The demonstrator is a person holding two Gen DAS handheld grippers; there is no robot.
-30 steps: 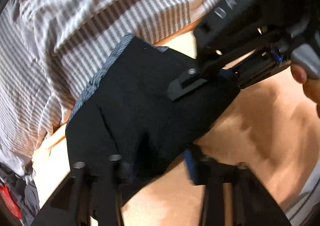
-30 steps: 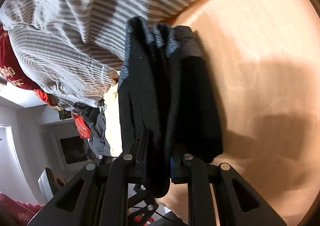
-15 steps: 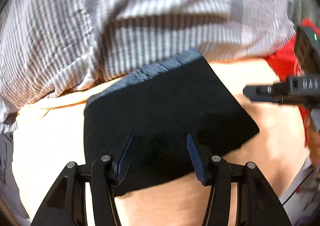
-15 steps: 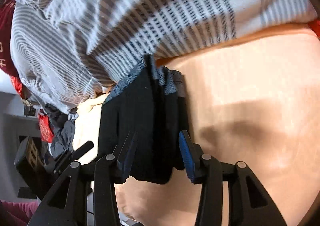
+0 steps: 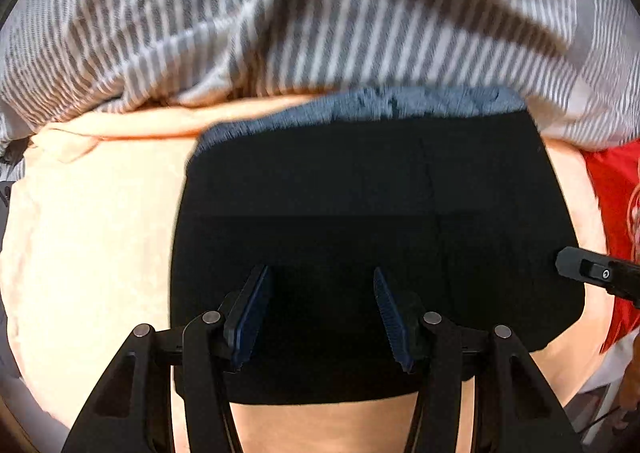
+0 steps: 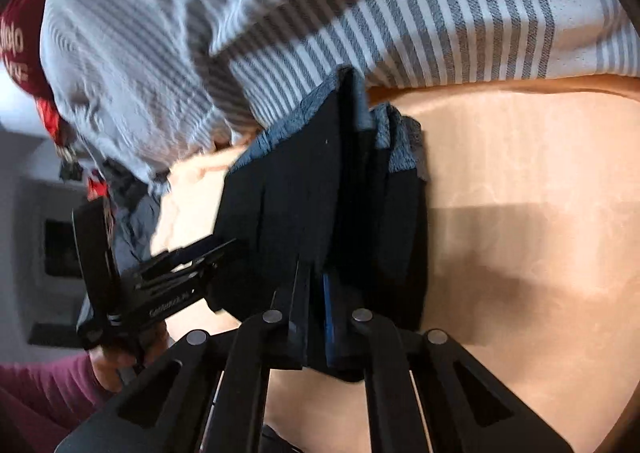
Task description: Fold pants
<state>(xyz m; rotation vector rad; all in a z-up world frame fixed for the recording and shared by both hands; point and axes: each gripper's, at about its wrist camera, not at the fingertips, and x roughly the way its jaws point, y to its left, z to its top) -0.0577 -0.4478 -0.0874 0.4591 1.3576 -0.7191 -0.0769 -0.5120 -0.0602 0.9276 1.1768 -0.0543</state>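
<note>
The black pants [image 5: 360,213], with a blue-grey waistband [image 5: 360,109] at the far side, lie folded flat on the peach sheet [image 5: 80,253]. My left gripper [image 5: 320,313] hovers over their near half, open, its blue pads apart with nothing pressed. In the right wrist view the pants [image 6: 304,193] show edge-on as stacked layers. My right gripper [image 6: 316,313] is shut at their near edge; I cannot see any fabric pinched. Its tip [image 5: 580,273] shows at the pants' right edge. The left gripper [image 6: 172,281] reaches over the pants from the left.
A grey-and-white striped duvet [image 5: 320,13] is bunched along the far side, against the waistband. Red fabric [image 5: 612,213] lies at the right edge of the sheet. A hand in a maroon sleeve [image 6: 40,393] holds the left gripper. Bare sheet [image 6: 540,213] spreads to the right.
The right jaws let go of the pants' edge, opened wide, then shut again. The left gripper swung across and rolled, so the pants now sit square under it.
</note>
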